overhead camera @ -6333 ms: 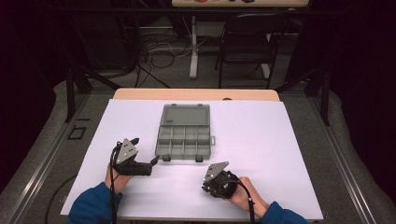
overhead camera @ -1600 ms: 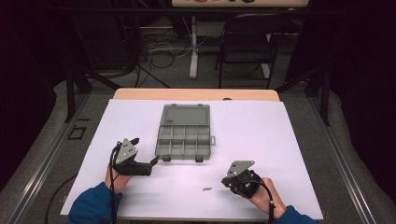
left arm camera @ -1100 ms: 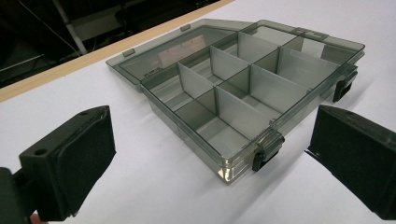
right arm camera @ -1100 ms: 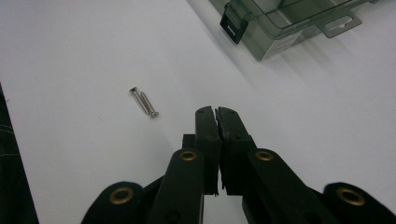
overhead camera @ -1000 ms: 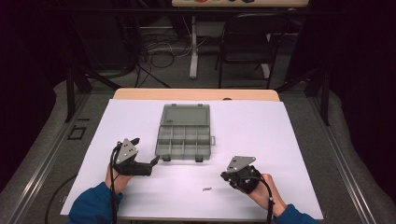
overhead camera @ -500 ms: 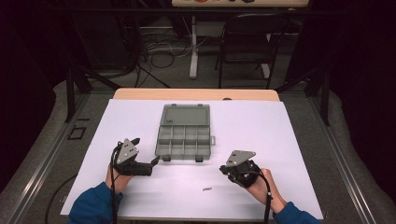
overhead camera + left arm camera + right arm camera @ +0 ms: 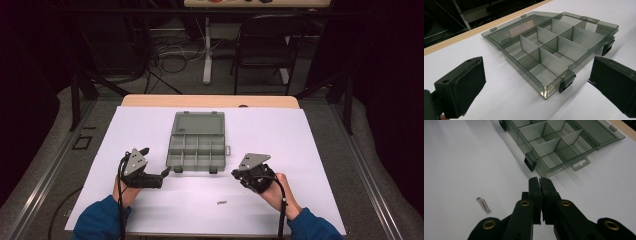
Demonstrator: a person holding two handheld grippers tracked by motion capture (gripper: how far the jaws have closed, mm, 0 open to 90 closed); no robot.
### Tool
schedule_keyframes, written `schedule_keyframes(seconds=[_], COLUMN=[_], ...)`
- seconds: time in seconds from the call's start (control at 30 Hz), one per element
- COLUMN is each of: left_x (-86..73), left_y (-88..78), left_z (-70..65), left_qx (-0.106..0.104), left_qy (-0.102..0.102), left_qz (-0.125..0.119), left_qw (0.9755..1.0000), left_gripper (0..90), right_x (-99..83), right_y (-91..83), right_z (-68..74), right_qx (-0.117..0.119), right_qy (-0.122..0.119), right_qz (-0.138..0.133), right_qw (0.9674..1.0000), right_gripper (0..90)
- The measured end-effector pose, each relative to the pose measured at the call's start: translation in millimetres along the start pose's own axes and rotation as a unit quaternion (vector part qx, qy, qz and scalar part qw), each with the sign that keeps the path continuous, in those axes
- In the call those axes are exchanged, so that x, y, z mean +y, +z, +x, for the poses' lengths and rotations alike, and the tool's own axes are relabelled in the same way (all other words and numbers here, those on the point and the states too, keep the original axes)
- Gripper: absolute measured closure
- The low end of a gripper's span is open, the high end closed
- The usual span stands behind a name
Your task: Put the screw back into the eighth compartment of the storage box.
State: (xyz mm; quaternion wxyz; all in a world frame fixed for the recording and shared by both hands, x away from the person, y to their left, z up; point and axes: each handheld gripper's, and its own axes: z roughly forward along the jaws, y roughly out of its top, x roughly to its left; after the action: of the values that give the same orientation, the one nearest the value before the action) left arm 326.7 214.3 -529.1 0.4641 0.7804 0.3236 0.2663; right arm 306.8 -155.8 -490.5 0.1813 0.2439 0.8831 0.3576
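Right tongs [image 7: 540, 180] are sitting pinched fully together, jaw against jaw; I'm not seeing anything between them, though something tiny in the pinch would be hard to make out. They're pointing at the near right corner of the organizer box [image 7: 556, 143], tips just short of the black latch [image 7: 529, 162] on its front wall, and not touching it. In the high view the right tongs [image 7: 235, 173] are hovering just off the box's front right corner, with the person's hand [image 7: 275, 192] wrapped around the grip behind.

Left tongs [image 7: 534, 82] are gaping wide open, nothing in them, with the box's near corner [image 7: 549, 90] lying in the space ahead of the two pads. From above, the left tongs [image 7: 165, 173] are aiming at the front left corner of the box, close to it.

Two small screws [image 7: 483, 205] are lying side by side, touching, on the white tabletop [image 7: 461, 157], off to the left of the right tongs in the right gripper view. In the high view they're a tiny speck [image 7: 221, 202] between the two hands, nearer the person than the box.

The organizer box [image 7: 196, 150] is sitting open mid-tabletop, clear lid [image 7: 197, 123] folded flat away from the person, and the compartments I can see into are looking empty.
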Motion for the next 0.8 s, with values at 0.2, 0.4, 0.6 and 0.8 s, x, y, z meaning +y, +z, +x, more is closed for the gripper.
schedule_keyframes(seconds=[0.2, 0.4, 0.6, 0.8], left_x=[-0.1, 0.1, -0.1, 0.3], left_y=[0.7, 0.8, 1.2, 1.2], left_z=[0.2, -0.2, -0.6, -1.3], left_qx=[-0.002, -0.003, -0.003, -0.002], left_qy=[0.002, 0.001, 0.0, 0.001], left_qz=[0.002, 0.002, 0.001, 0.0], left_qw=[1.0, 1.0, 1.0, 1.0], left_gripper=[0.0, 0.0, 0.0, 0.0], right_x=[6.4, 16.9, 23.1, 27.8], right_y=[-0.9, -1.2, 4.2, 8.7], right_z=[-5.1, -10.5, -16.0, -21.8], right_qx=[-0.007, -0.01, -0.013, -0.016], right_qy=[0.0, -0.005, -0.006, -0.003], right_qz=[0.003, -0.004, -0.004, -0.004], right_qw=[1.0, 0.9999, 0.9999, 0.9999], right_gripper=[88.2, 88.3, 88.3, 88.3])
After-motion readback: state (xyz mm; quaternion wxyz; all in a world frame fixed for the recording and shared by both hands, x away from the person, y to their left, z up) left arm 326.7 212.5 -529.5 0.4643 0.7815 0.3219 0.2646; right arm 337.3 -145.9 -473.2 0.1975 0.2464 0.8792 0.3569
